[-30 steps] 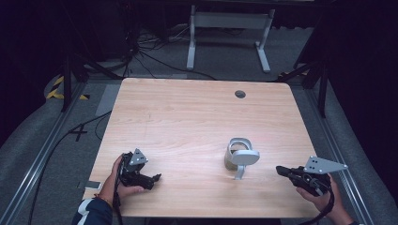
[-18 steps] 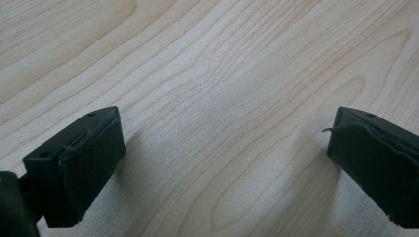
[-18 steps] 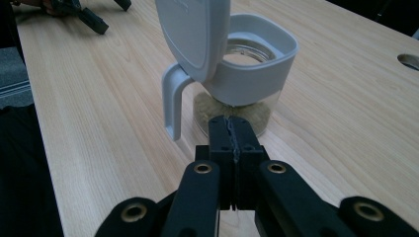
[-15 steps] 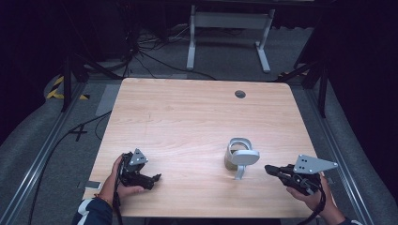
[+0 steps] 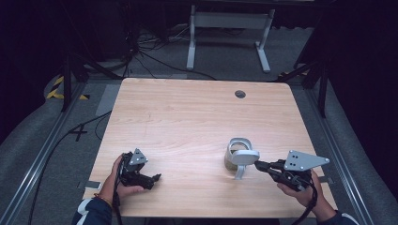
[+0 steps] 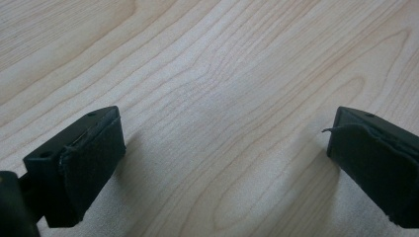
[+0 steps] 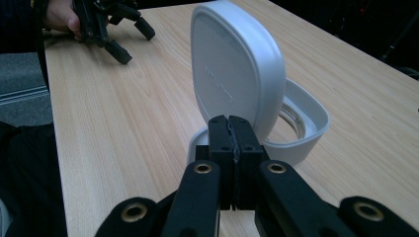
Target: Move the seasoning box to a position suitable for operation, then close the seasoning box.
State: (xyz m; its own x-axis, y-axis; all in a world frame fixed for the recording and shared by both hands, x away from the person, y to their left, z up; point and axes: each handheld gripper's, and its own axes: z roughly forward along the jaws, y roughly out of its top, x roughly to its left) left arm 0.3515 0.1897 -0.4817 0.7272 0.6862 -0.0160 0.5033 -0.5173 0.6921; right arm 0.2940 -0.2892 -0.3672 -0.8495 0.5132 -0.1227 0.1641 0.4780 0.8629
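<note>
On the table (image 5: 187, 112), right gripper (image 7: 231, 133) (jaws together) touches the container lid (image 7: 237, 69).

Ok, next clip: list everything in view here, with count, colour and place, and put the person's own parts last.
Table: one, light wood, centre, on grey floor.
Grommet hole: one, dark, table's far edge, right of centre.
Container: one, white, lid hinged open and upright, near right of table.
Stand: one, white metal, on floor beyond the table.
Cables: several, black, floor at far left.
Left gripper: one, black, open, near left edge, in the left hand.
Right gripper: one, black, shut, tips at the container, in the right hand.
</note>
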